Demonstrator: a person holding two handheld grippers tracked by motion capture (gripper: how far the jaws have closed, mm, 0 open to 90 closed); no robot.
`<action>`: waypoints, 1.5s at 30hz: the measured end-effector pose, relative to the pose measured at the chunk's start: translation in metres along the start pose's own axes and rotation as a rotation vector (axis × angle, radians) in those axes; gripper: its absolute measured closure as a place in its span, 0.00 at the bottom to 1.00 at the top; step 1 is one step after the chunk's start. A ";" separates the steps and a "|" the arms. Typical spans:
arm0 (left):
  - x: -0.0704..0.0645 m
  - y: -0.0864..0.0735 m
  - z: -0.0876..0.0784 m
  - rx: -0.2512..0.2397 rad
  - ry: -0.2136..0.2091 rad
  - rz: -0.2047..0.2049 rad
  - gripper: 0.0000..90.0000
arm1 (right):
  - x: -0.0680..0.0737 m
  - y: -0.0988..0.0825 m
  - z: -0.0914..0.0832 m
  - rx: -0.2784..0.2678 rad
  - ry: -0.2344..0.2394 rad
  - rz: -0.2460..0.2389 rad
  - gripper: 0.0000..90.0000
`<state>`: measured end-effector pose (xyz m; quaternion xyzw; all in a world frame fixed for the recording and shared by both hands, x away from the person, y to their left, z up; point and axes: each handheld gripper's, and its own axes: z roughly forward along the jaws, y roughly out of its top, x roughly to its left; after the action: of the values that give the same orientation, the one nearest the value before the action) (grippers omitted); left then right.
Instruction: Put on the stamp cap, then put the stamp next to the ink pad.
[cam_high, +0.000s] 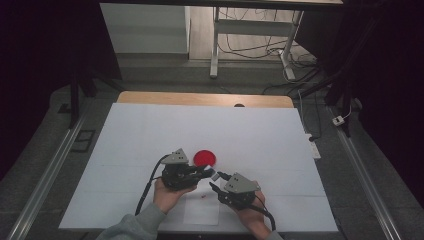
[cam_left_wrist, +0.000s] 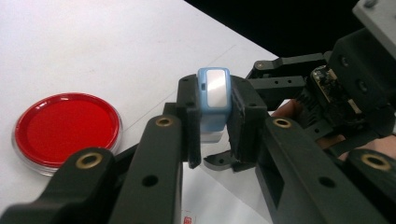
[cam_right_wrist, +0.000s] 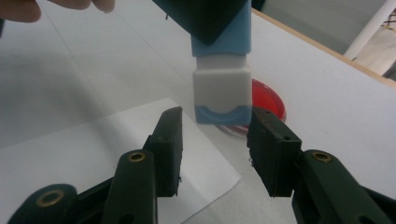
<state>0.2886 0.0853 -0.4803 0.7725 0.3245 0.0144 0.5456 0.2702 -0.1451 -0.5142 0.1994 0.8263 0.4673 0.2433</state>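
Blue-and-white stamp (cam_left_wrist: 213, 100) clamped upright in left gripper (cam_left_wrist: 214, 128), above the table (cam_high: 150, 130) beside red dish (cam_left_wrist: 65, 130). Right gripper (cam_right_wrist: 215, 140) standing apart, flanking its lower end, not touching.

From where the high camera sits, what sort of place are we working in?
Probably a lab or recording workbench, not a home: a white-covered table framed by metal rails, black curtains at the sides, and loose cables under a desk frame behind.
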 end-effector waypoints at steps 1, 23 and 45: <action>0.001 0.000 -0.001 -0.001 0.000 0.001 0.85 | -0.001 0.000 0.000 -0.001 0.009 0.011 0.59; 0.016 0.007 -0.031 -0.037 0.070 0.027 0.85 | -0.052 -0.024 -0.044 0.009 -0.003 0.149 0.53; 0.050 -0.002 -0.045 0.086 0.235 0.070 0.85 | -0.089 -0.055 -0.090 0.045 -0.091 0.225 0.53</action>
<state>0.3101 0.1492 -0.4798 0.7991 0.3594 0.1096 0.4693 0.2835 -0.2817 -0.5024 0.3173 0.7970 0.4636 0.2220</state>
